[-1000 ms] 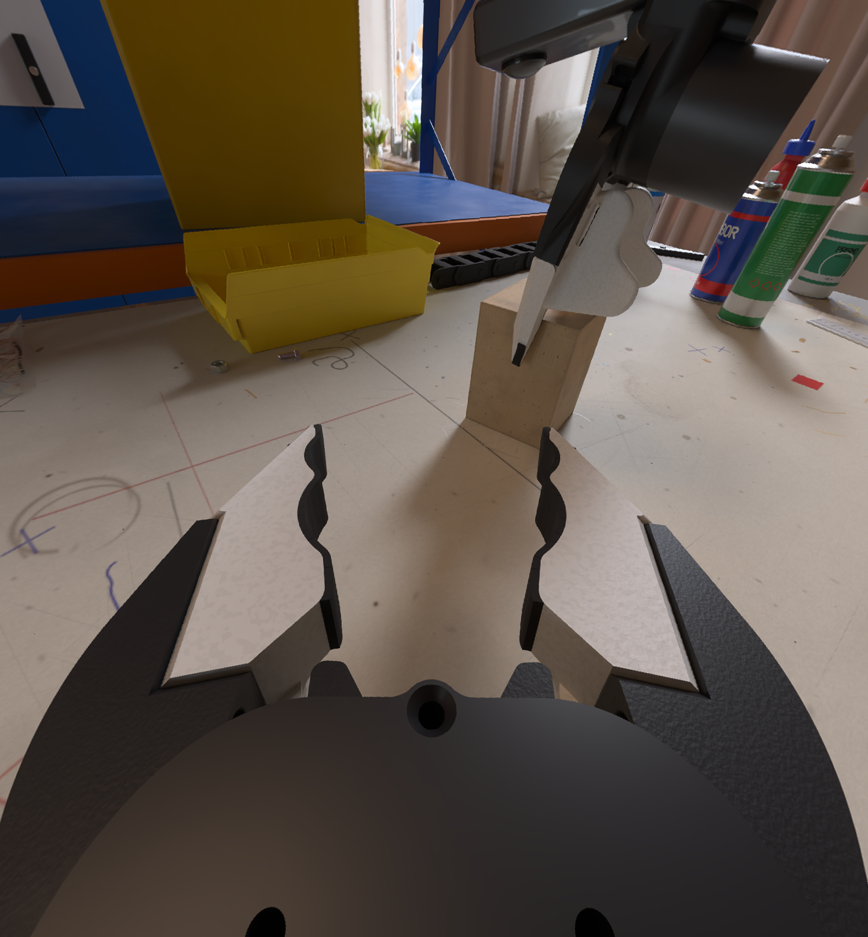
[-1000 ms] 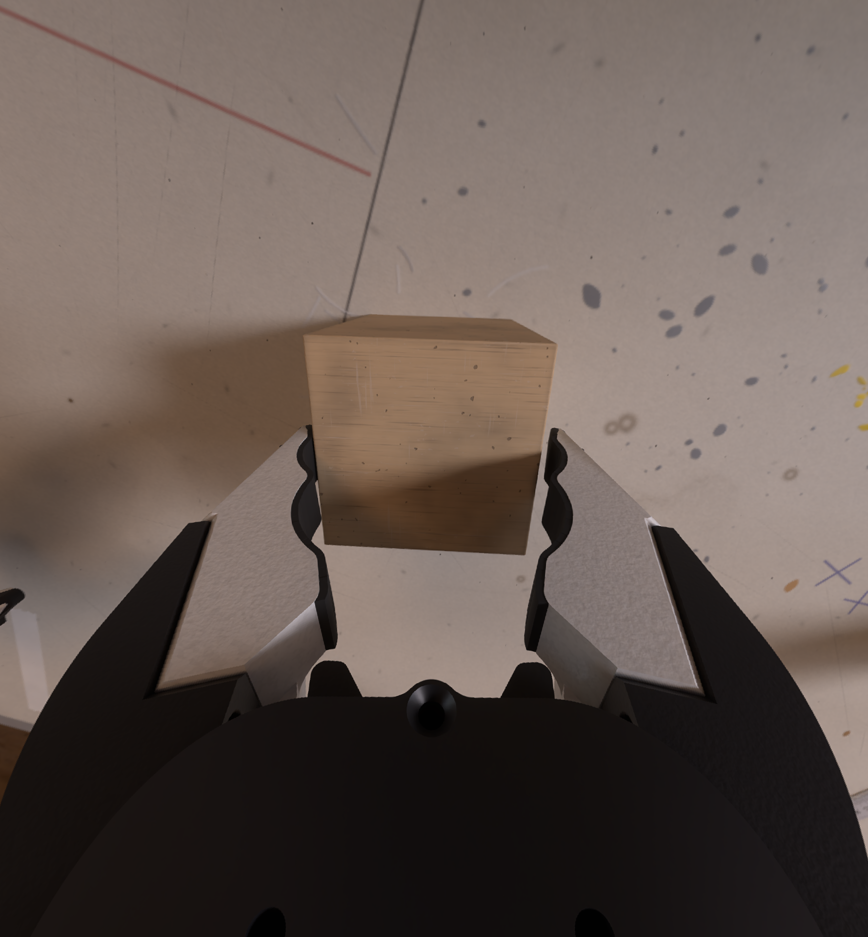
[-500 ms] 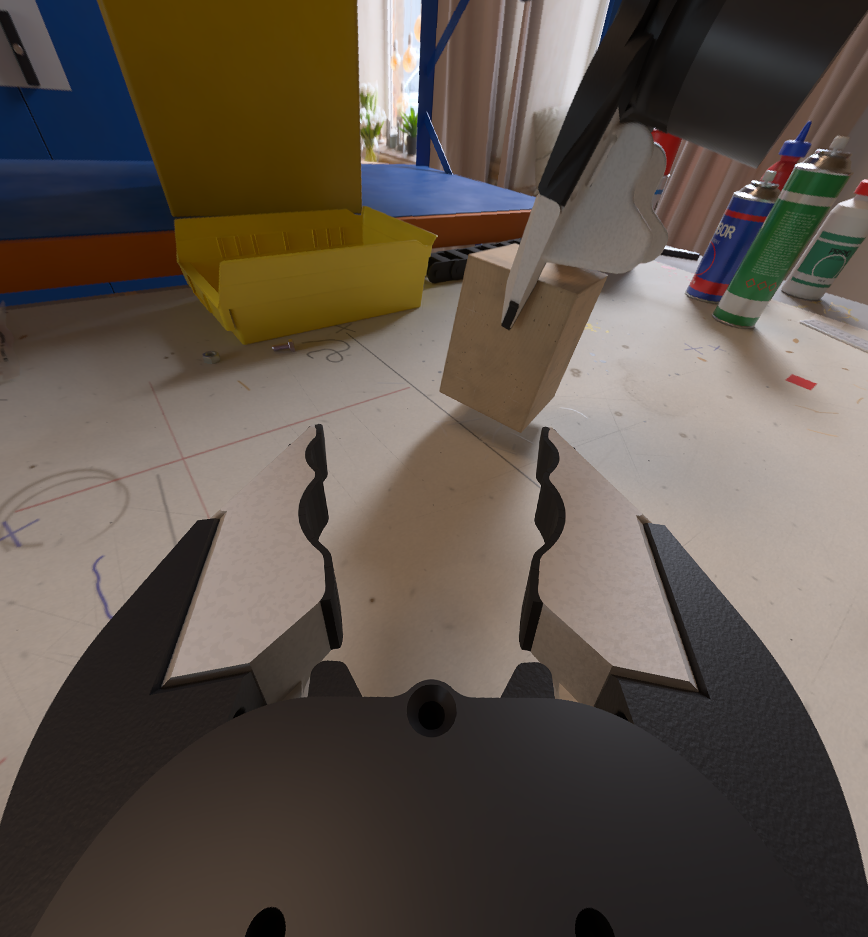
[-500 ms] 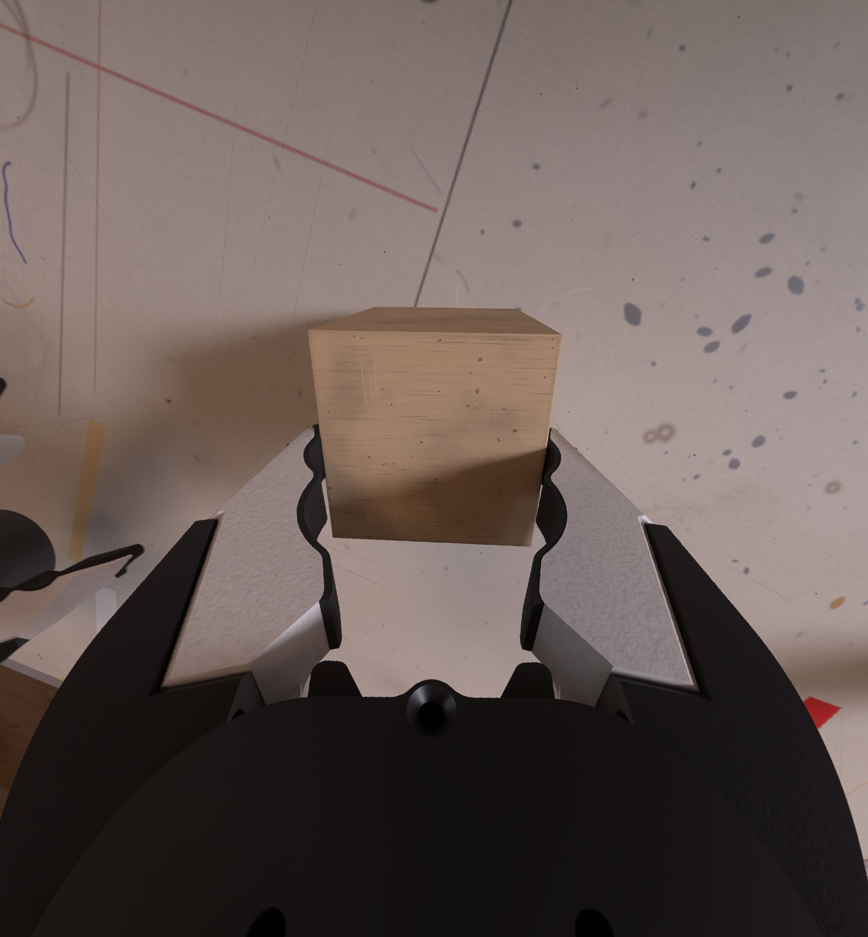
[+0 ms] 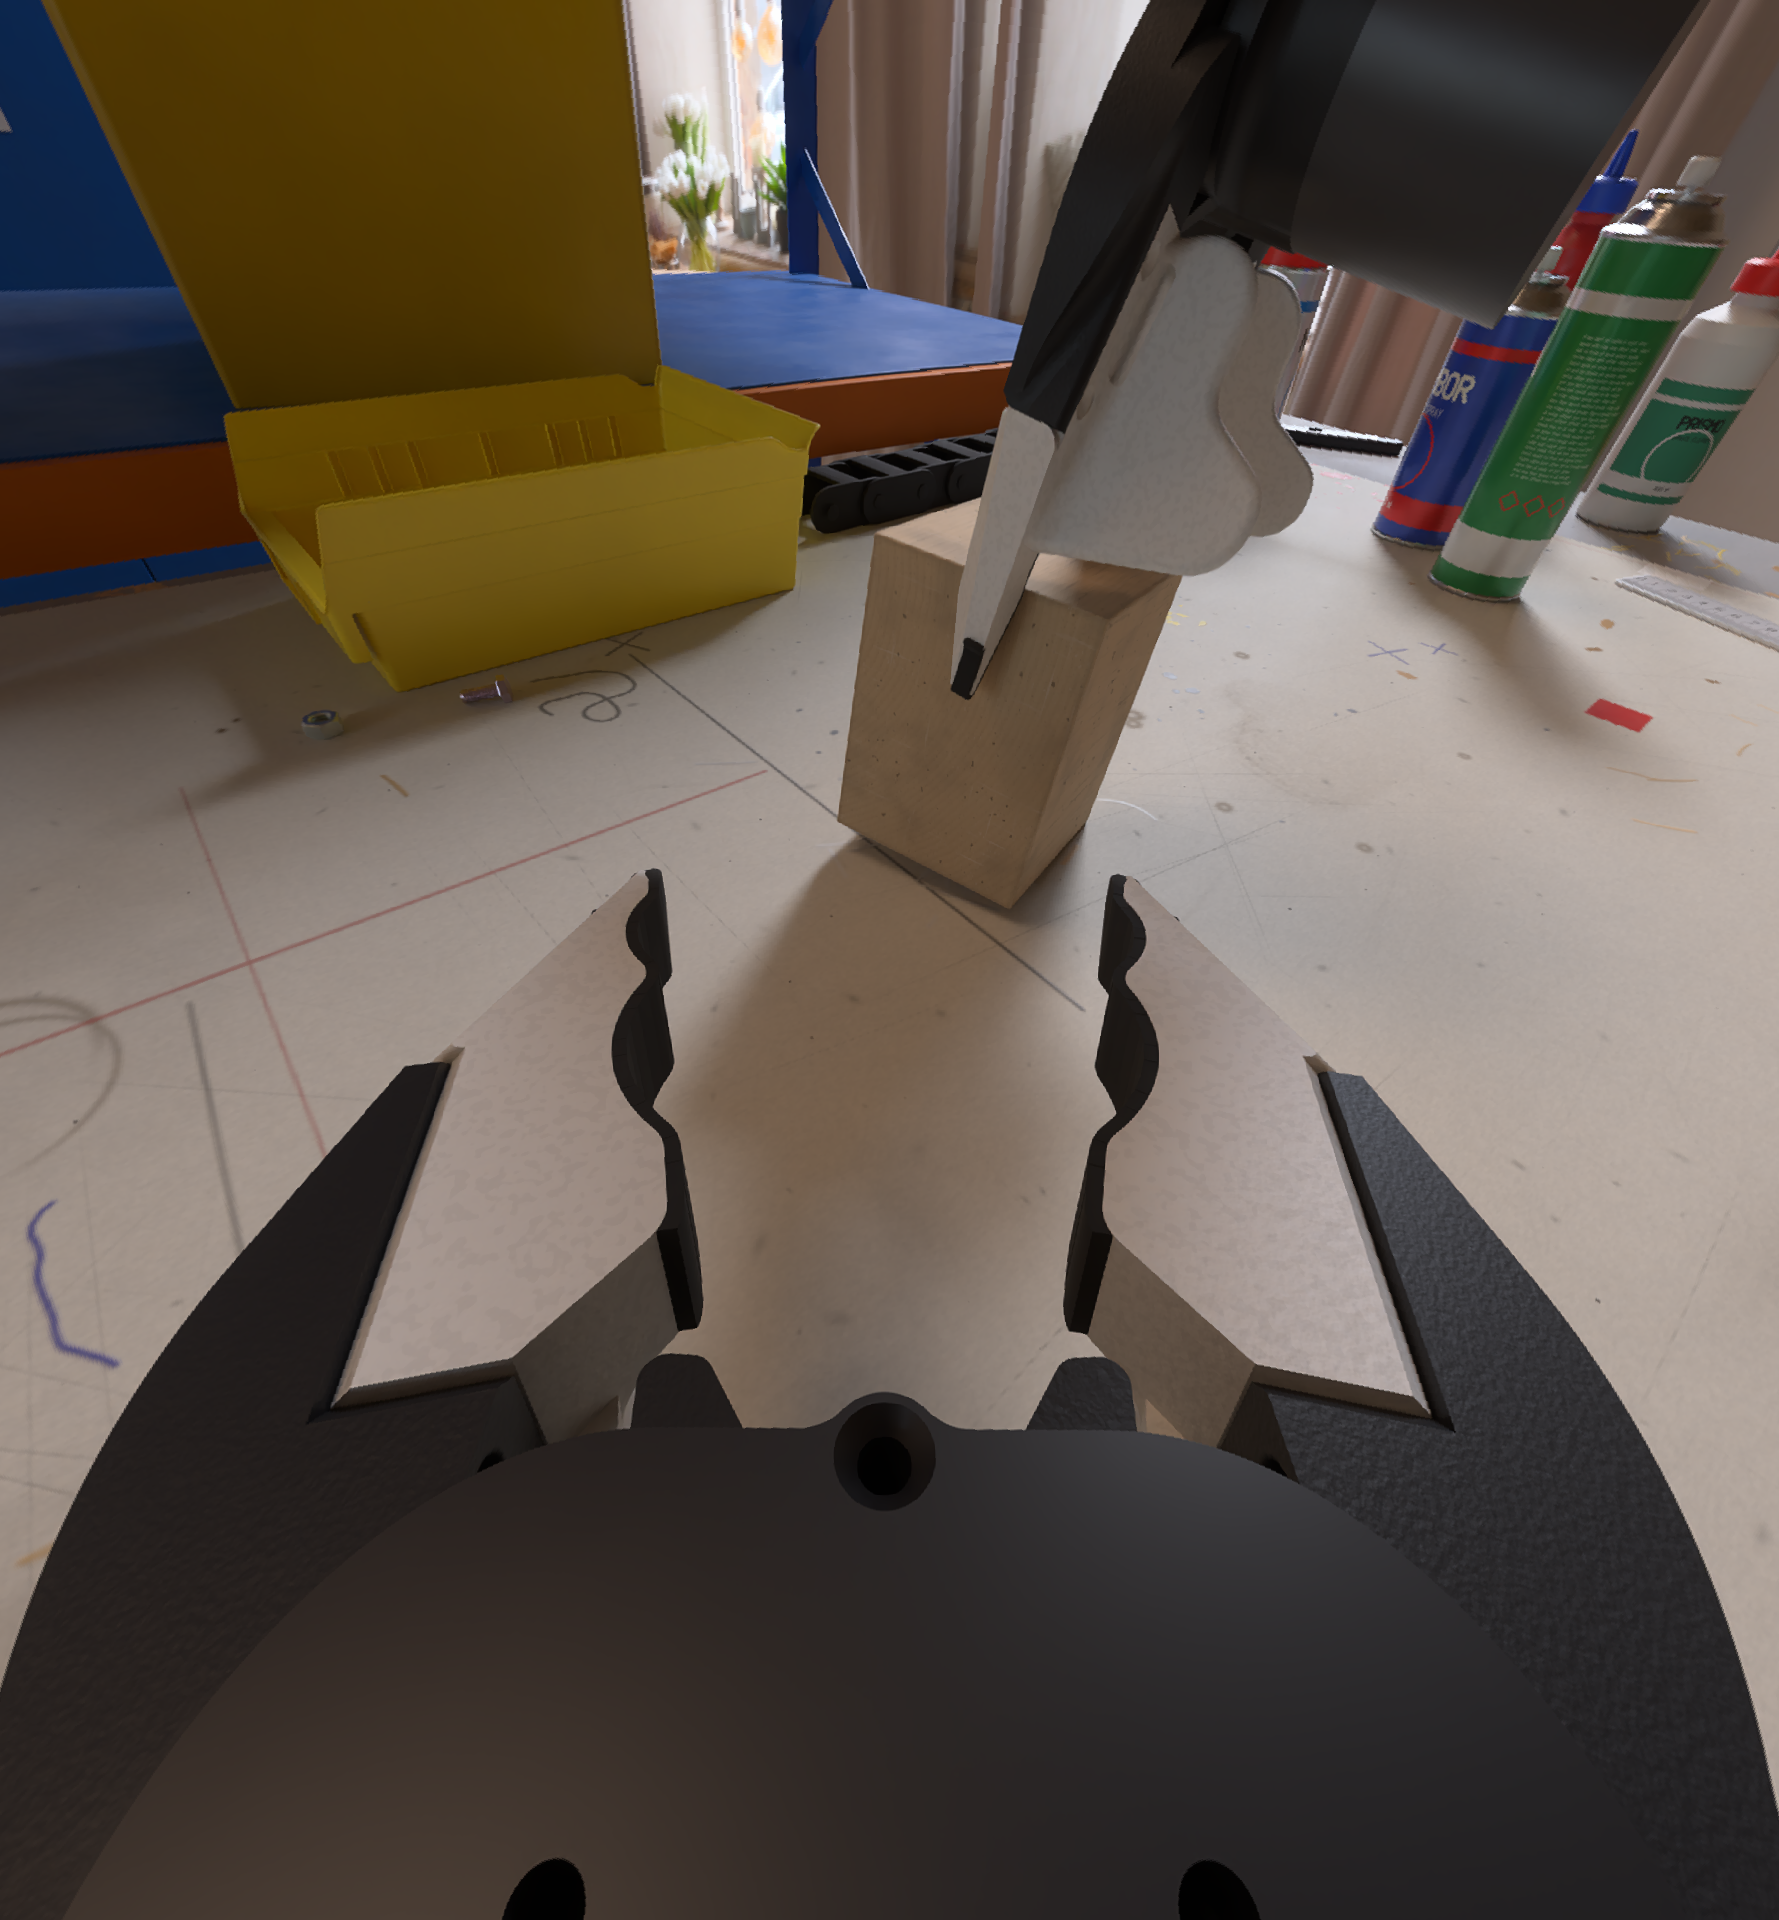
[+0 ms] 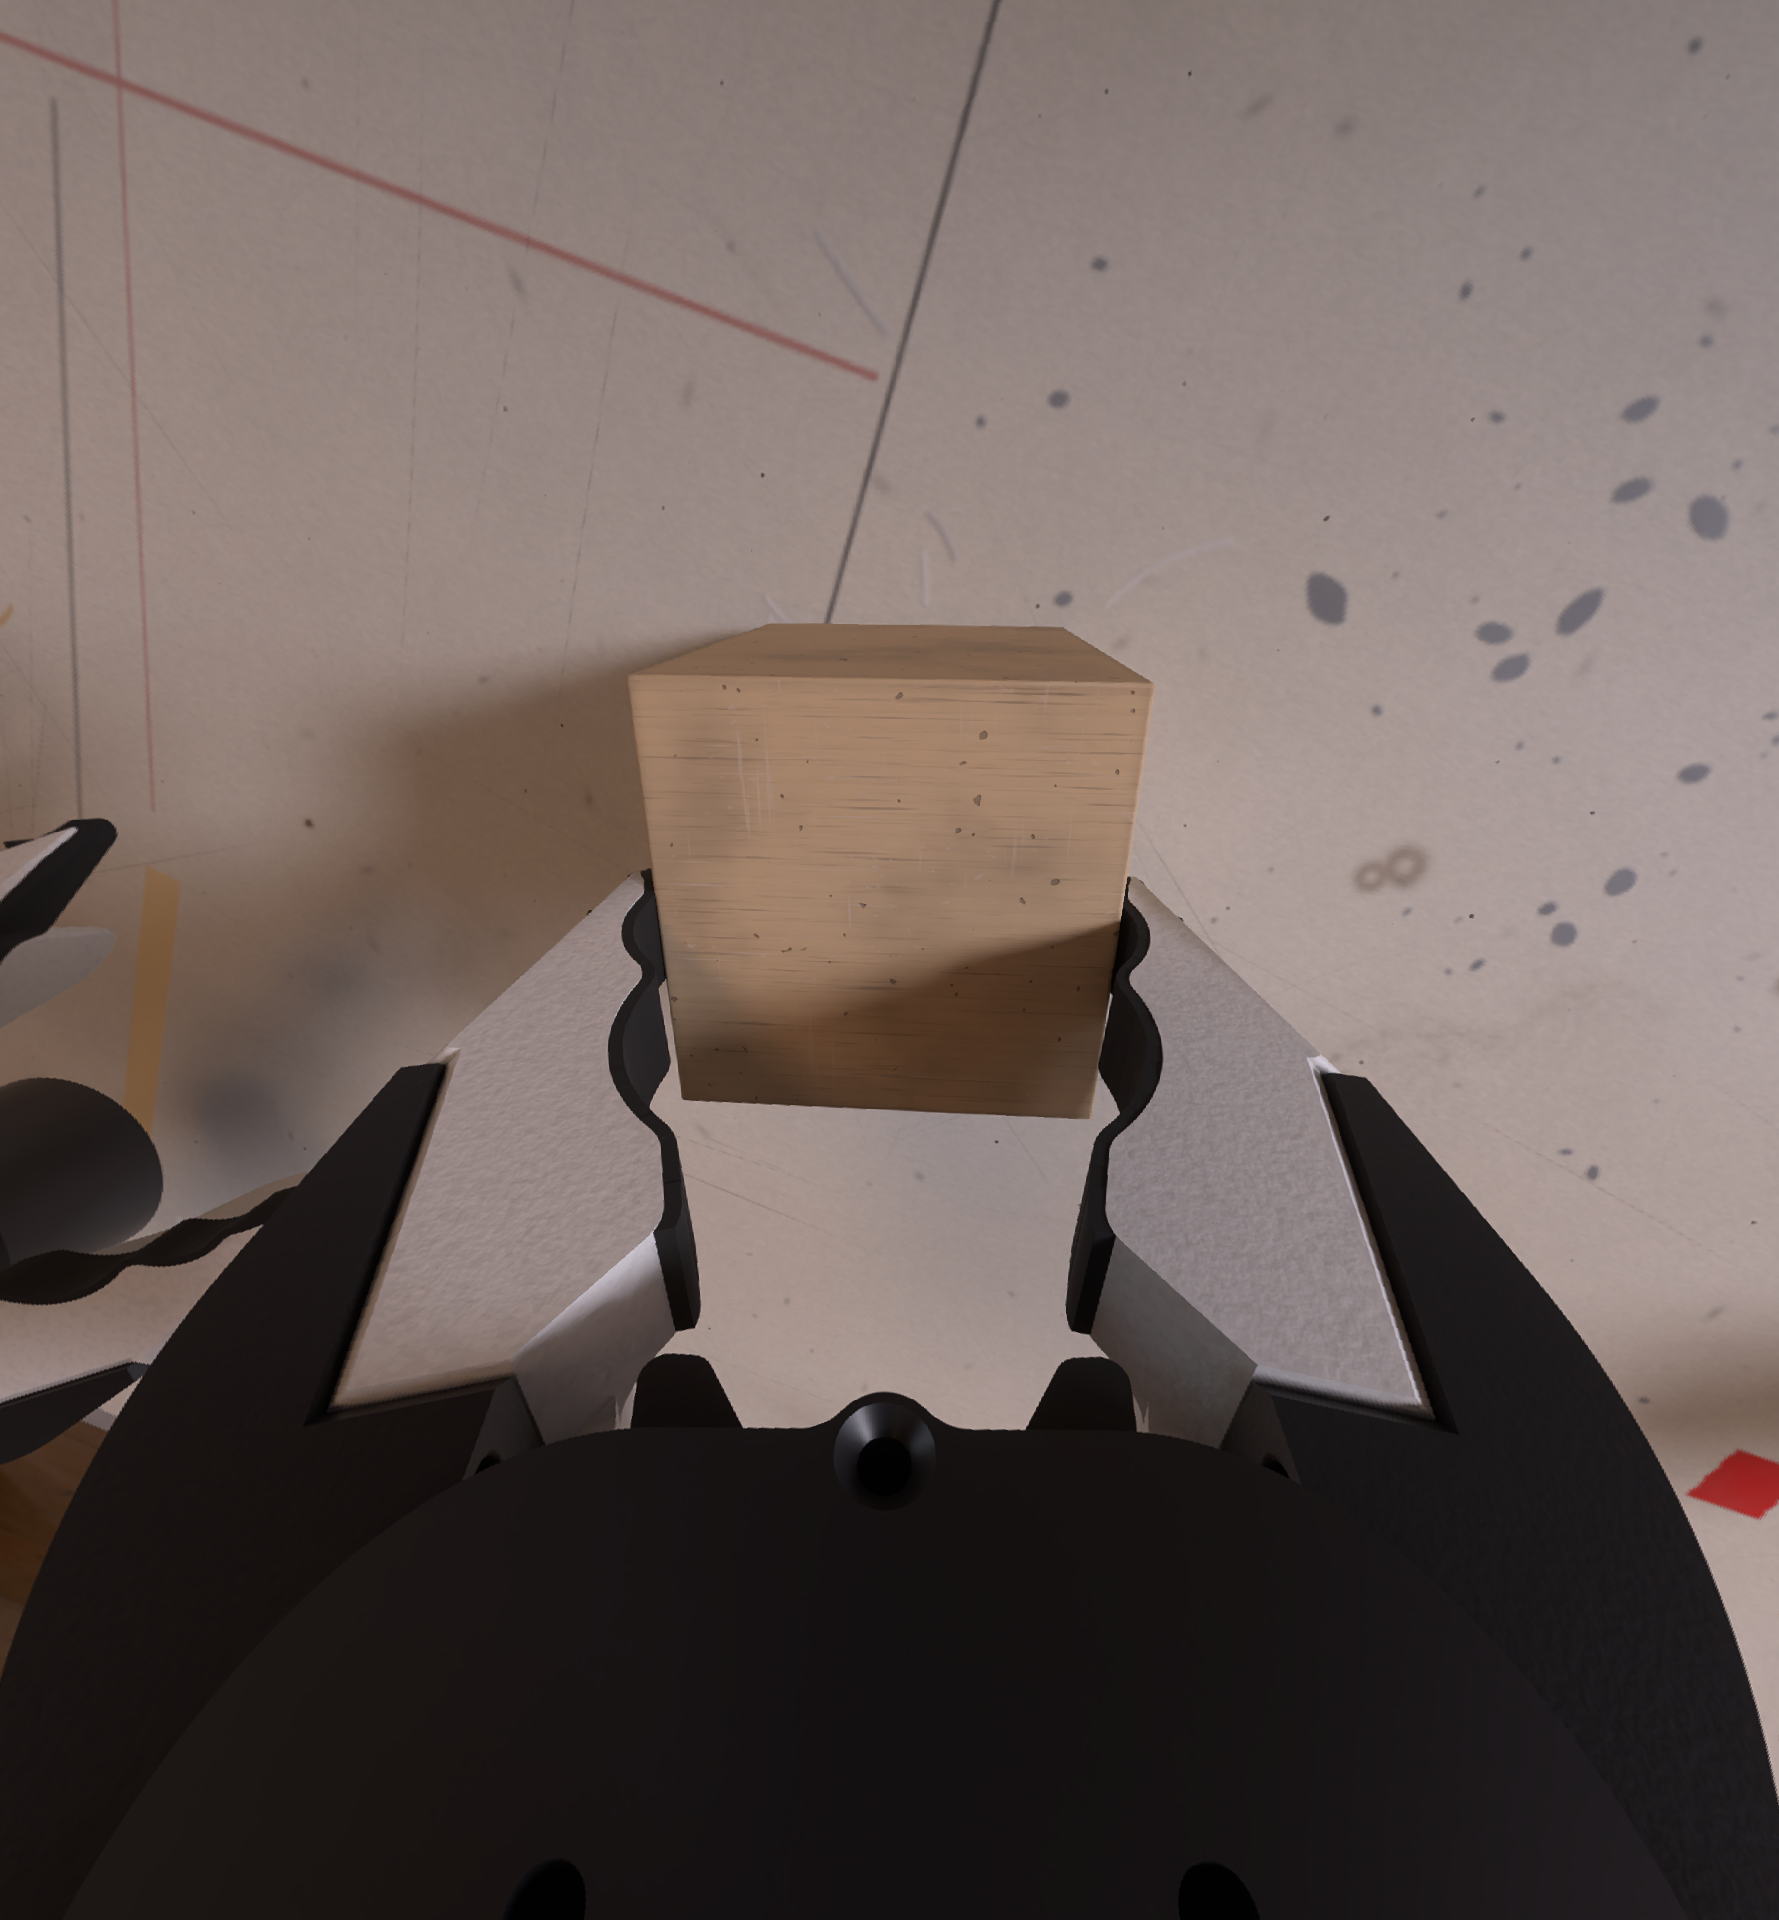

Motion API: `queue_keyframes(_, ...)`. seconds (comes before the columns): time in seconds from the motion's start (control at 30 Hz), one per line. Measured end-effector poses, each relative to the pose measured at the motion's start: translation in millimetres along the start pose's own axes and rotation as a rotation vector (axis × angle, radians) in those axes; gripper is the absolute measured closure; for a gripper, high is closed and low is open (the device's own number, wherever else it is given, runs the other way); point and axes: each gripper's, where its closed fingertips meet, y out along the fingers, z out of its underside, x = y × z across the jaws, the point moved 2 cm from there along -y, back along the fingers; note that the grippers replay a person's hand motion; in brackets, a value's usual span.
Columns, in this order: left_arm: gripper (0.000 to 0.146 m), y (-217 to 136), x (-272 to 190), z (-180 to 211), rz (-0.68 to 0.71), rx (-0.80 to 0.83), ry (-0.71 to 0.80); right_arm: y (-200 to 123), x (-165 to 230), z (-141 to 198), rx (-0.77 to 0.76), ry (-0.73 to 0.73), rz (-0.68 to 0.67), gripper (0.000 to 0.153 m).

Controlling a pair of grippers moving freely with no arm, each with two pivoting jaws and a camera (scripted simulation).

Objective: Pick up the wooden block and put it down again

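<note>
The right gripper (image 6: 885,997) is clamping the wooden block (image 6: 890,862) at frame centre, tilted over the table (image 5: 1384,987). The left gripper (image 5: 883,894) is gaping wide, gripping nothing, below the block.

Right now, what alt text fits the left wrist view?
The right gripper grips a wooden block from above, tilted with one bottom corner near the table. The left gripper is open and empty in front; a yellow bin stands behind.

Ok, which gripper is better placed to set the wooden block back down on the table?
The right gripper: its fingers are clamped on the wooden block, which hangs tilted just above the table. The left gripper is open and empty, short of the block.
</note>
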Motion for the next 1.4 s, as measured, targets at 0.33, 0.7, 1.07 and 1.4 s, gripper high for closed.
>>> queue_keyframes(0.33, 0.062, 7.3, 5.5, -21.7, 0.027, -0.067, -0.074, 2.1, 2.9, 3.9, 0.055, -0.02, 0.044, 0.061)
queue_keyframes(0.7, 0.062, 21.1, -15.8, -12.2, 0.058, -0.013, -0.03, 4.2, 2.2, 5.2, 0.065, -0.03, 0.063, 0.061)
queue_keyframes(1.07, 0.063, 31.3, -1.7, 5.0, 0.018, 0.034, -0.044, 5.8, 4.5, 5.4, 0.086, -0.033, 0.086, 0.06)
queue_keyframes(1.4, 0.063, 33.1, -1.8, 6.3, 0.012, 0.041, -0.022, 6.0, 3.7, 4.8, 0.059, -0.041, 0.08, 0.058)
